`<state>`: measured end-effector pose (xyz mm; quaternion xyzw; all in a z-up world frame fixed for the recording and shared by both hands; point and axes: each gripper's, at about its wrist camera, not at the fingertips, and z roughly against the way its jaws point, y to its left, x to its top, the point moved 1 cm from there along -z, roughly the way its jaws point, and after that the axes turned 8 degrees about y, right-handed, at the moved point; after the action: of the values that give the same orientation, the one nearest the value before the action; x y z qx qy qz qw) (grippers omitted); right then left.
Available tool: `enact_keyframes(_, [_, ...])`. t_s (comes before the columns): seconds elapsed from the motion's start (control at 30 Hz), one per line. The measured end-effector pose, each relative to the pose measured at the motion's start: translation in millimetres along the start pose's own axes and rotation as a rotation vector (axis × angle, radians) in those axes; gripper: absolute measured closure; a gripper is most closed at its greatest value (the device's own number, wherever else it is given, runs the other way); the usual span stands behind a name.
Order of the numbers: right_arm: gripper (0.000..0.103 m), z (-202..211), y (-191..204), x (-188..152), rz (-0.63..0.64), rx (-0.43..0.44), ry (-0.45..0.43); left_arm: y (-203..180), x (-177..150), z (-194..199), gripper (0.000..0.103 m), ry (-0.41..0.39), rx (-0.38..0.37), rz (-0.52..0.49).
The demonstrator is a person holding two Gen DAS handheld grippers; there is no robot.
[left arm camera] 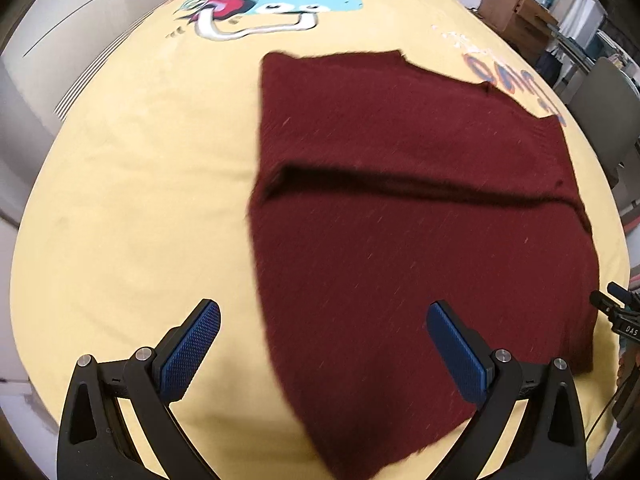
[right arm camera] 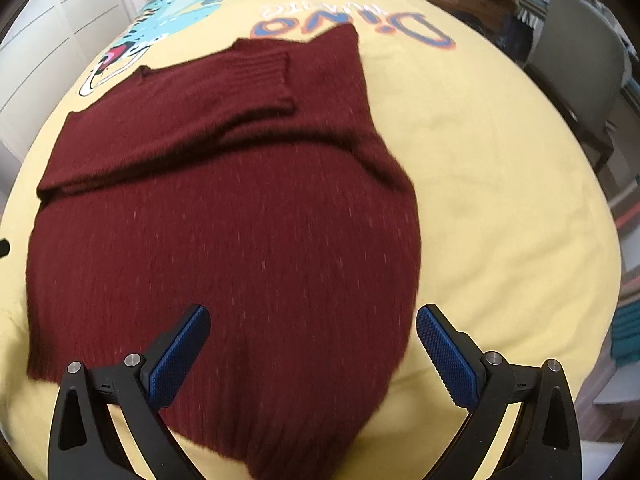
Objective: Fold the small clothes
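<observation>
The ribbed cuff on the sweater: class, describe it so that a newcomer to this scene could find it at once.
Start at the yellow sheet with its cartoon dinosaur print, and find the dark red knitted sweater lying flat on it. A sleeve is folded across the far part of the body. The cuff is that sleeve's end, marked by coarser ribbing than the knit around it.

A bed covered by a yellow sheet (left arm camera: 132, 208) (right arm camera: 500, 184) fills both frames, printed with a cartoon dinosaur (left arm camera: 276, 0) toward the top. One dark red knitted sweater (left arm camera: 400, 240) (right arm camera: 224, 240) lies flat at centre, a sleeve folded across it.
</observation>
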<state>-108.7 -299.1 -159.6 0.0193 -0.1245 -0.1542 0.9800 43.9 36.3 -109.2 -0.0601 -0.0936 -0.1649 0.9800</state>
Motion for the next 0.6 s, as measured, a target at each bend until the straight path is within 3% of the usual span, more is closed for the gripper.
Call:
enact_keyframes(0.2, [0.0,-4,-5,-18,-0.012,0.017,0.047,12,-30,-11,0.001,0.065,-0.019,0.057])
enact_keyframes(0.33, [0.0,-10,-12,-29,-0.028,-0.003,0.09,8,-47,-20,0.001,0.091,0.007,0.044])
enact_keyframes(0.6, [0.0,-15,-18,-47,-0.058,0.008,0.149,2,-65,-39,0.001,0.14,-0.032,0.041])
